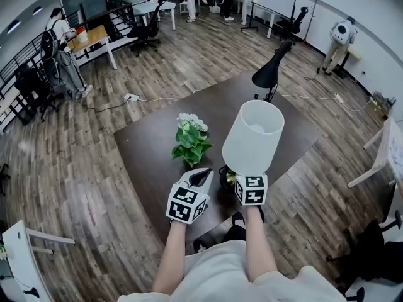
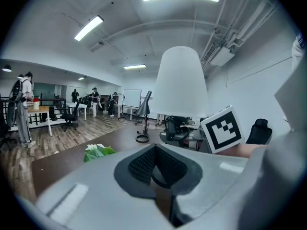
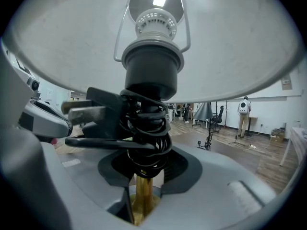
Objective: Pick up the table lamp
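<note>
Your forearms (image 1: pixel 171 257) reach in from the bottom of the head view, each ending in a claw over the near edge of the dark brown surface (image 1: pixel 151 150), which sits on a wood-plank floor (image 1: pixel 75 168). On the near right part of that surface the table lamp (image 1: pixel 253 137) is upright, its white shade (image 3: pixel 230 47) wide above the right gripper view; you cannot tell from these views whether its base touches the surface. Farther back, a black desk lamp (image 1: pixel 269 73) stands near the far right corner. A leafy plant (image 1: pixel 191 140) with white flowers sits just left of the table lamp, a little apart from it. Your right claw (image 3: pixel 144 195) is clenched on the lamp's brass stem (image 3: pixel 143 188), just under the black cord (image 3: pixel 146 143) coiled around it, the plug (image 3: pixel 91 111) sticking out to the left. Your left claw (image 2: pixel 160 176) is just beside the right one, its jaws slightly parted and gripping nothing.
</note>
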### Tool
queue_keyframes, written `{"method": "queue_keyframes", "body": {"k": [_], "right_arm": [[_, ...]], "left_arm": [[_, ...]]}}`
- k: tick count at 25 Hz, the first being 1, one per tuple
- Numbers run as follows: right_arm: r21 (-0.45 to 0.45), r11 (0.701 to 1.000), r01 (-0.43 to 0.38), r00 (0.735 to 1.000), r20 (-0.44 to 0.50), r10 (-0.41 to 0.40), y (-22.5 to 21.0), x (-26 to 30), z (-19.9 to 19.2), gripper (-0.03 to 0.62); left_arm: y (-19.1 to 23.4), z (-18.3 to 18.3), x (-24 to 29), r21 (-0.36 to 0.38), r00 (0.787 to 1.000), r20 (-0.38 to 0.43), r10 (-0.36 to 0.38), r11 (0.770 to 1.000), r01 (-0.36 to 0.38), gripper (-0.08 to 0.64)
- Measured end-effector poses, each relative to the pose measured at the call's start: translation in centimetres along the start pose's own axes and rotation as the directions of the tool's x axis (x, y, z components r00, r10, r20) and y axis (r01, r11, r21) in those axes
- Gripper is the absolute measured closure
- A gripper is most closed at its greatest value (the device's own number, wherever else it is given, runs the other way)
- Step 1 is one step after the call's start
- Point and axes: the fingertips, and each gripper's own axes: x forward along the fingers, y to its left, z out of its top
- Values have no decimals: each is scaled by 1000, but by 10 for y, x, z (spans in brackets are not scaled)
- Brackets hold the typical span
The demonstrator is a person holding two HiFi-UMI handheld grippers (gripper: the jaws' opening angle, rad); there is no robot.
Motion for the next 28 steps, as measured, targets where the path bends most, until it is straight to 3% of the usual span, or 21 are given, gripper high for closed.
{"method": "queue_keyframes", "body": {"k": [5,28], "right_arm": [[13,1000,-1,1000,0,1,2,-3,-6,448],[21,1000,17,999,-44,-16,5,-5,-38,449]], "left_arm": [[-6,-12,2,-39,1000,-4,1,999,-1,560],[-27,-27,-3,-27,999,-41,-25,999,24,560]]}}
